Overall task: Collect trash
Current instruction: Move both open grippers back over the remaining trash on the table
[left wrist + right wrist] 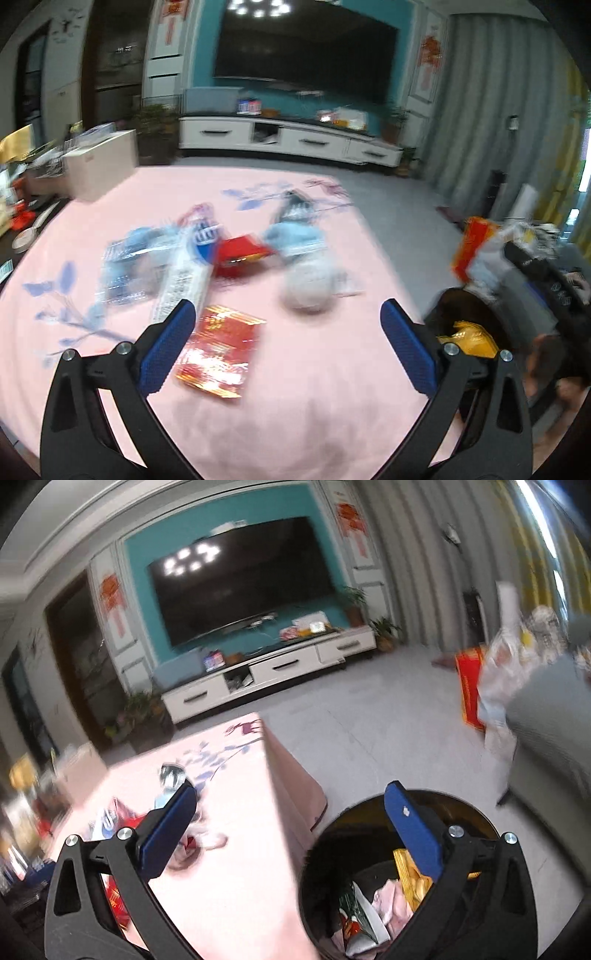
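Wrappers [221, 347] lie scattered on our pink counter [314, 406]; both hand-held grippers, left [288, 314] and right [291, 797], gape wide, empty. We center over the red-gold packet, then carry it to the bin [317, 867].

Bright indoor light, ceiling-lamp glare on the television [306, 51], heavy motion blur, fisheye-bent edges.

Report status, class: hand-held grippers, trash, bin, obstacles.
Left hand-held gripper open, empty. Right hand-held gripper open, empty. Wrappers on table; bin part-filled. Nothing blocking.
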